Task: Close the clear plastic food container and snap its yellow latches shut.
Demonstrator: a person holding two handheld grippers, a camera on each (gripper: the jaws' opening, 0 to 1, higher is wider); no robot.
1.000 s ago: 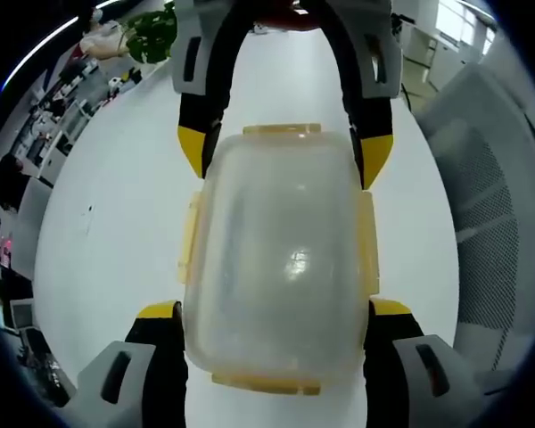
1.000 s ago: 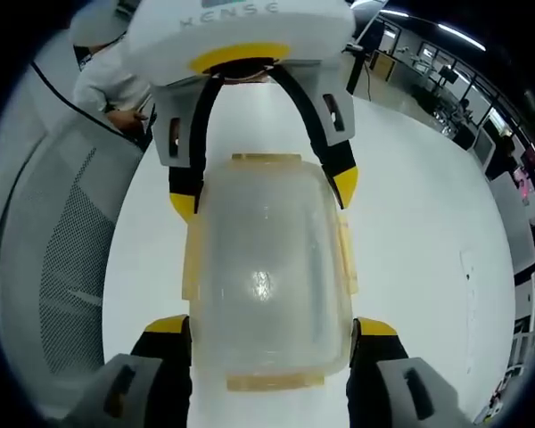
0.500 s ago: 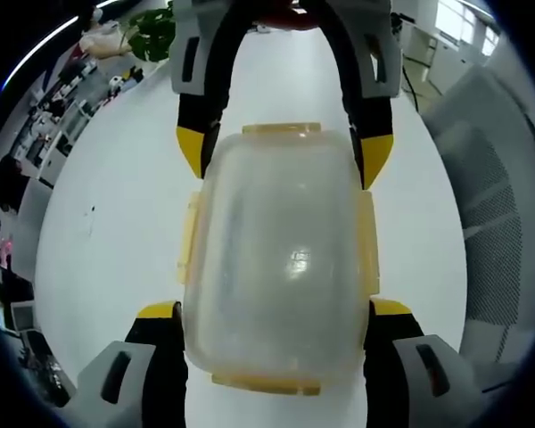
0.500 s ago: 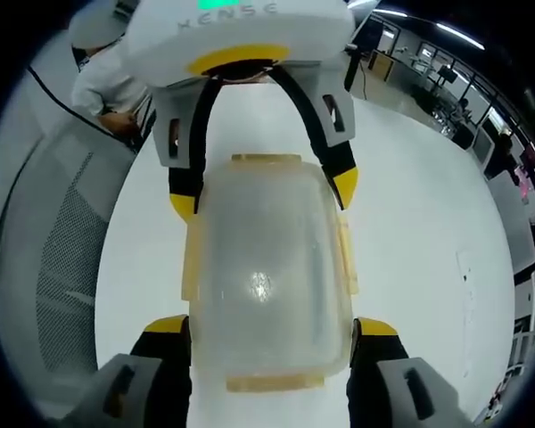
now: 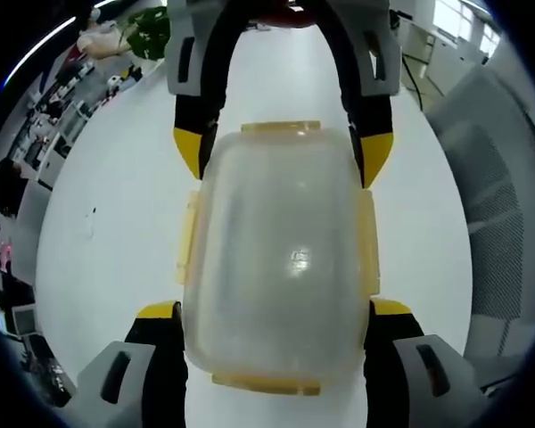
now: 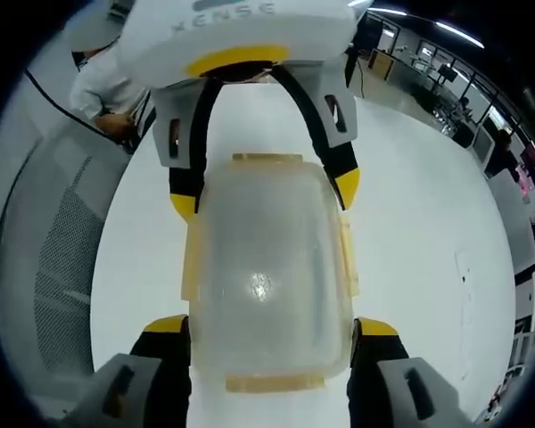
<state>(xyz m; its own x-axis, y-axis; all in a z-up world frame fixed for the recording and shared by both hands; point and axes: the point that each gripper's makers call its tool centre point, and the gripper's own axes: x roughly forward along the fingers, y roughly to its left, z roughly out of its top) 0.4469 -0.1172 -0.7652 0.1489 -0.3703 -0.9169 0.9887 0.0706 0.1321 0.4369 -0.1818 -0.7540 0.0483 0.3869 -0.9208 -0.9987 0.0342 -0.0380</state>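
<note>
Now both claws grip the clear plastic food container (image 5: 281,259) on the white bench (image 5: 116,214).
Left claw (image 5: 276,312) and right claw (image 6: 266,328) pinch opposite ends; its yellow latches (image 5: 367,242) lie flat.

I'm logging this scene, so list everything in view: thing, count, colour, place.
container: one, clear, lid on, on the table between both grippers
latches: four, yellow, one on each container edge
table: one, white, under the container
chair: one, grey mesh, beside the table
plant: one, green, beyond the table's far end
left gripper: jaws astride the container's near end
right gripper: jaws astride the opposite end
</note>
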